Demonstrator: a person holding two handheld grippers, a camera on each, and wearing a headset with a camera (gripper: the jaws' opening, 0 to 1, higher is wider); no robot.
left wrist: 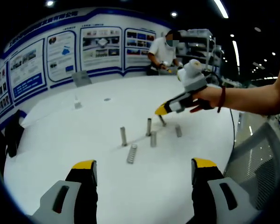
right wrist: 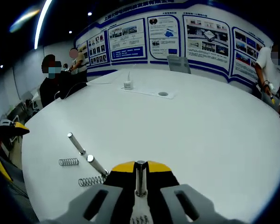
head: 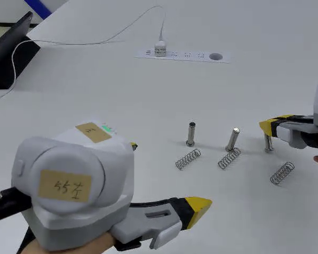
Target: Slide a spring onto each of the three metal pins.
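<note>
My R claw point(head: 268, 129): yellow-tipped, clamped on short silver metal pin point(head: 267, 143), mid-right edge.
My L claw point(left wrist: 144, 164): jaws wide apart, lower left.
Springs: 3 steel coil springs point(head: 188, 159) flat on white table point(head: 122, 95), centre.

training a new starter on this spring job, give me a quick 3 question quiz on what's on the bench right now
1. True or false: a spring already sits on one of the pins.
2. What is the right hand-held gripper shut on? A a spring, B a pin, C nothing.
3. Fill in: the left hand-held gripper has its jaws ____.

Key: 1 false, all three springs lie flat on the table beside the pins. 2 B, the rightmost pin in the head view. 3 open.
</note>
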